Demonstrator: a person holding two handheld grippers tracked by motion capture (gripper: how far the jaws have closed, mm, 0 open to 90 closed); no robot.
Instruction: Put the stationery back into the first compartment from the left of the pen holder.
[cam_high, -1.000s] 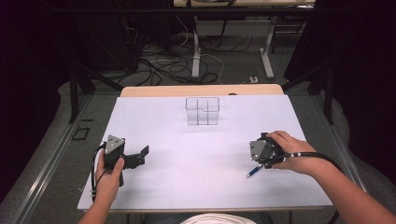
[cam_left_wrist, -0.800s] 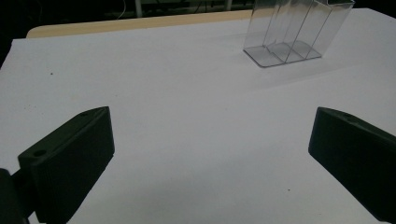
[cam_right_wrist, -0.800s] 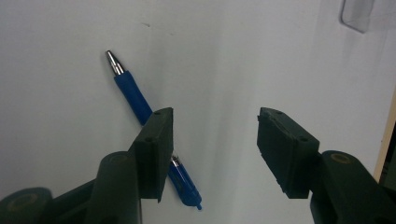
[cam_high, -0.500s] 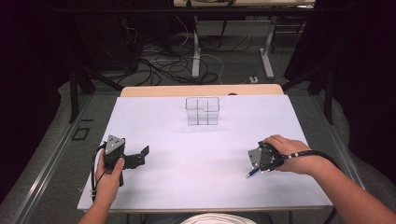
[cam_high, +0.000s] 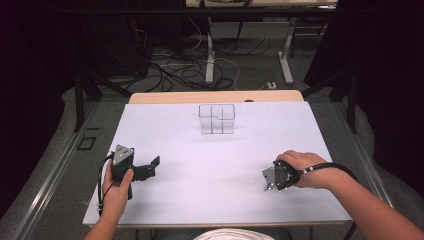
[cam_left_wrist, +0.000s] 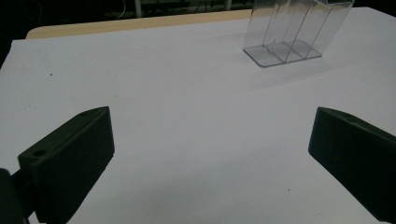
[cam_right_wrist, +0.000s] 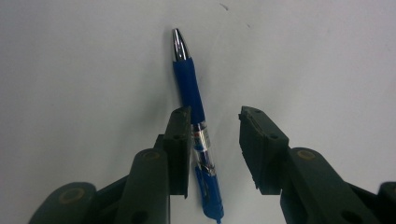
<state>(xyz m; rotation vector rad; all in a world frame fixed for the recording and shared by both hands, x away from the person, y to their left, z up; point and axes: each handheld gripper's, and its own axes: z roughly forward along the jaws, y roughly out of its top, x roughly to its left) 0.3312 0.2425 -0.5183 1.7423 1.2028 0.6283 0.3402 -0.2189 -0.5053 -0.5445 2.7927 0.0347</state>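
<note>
While the right gripper (cam_right_wrist: 212, 140) is held low over the white table (cam_high: 215, 165), a blue pen (cam_right_wrist: 195, 116) is seen lying flat between its two black jaws. Those jaws stand apart, not yet closed: the left one touches the side of the pen's clear barrel, and a gap of bare table is left between the pen and the other jaw. The pen's silver tip points away from the gripper, its blue grip sits just past the jaw ends, and its clip end lies back between the jaw arms. From the high view, the right gripper (cam_high: 270, 182) is found near the front right part of the table, tilted downward in the person's right hand (cam_high: 305, 167), with the pen's tip (cam_high: 265, 189) just peeking out beneath it.

Toward the front left of the table, the left gripper (cam_high: 150, 167) is held in the left hand (cam_high: 117, 187), its jaws spread wide with nothing between them. In the left gripper view, only the bare white surface is seen between the open left gripper (cam_left_wrist: 210, 158), and a clear plastic organiser (cam_left_wrist: 292, 32) with divided compartments is seen farther off. That organiser (cam_high: 216, 118) stands upright near the far middle of the table, well apart from both grippers and from the pen
</note>
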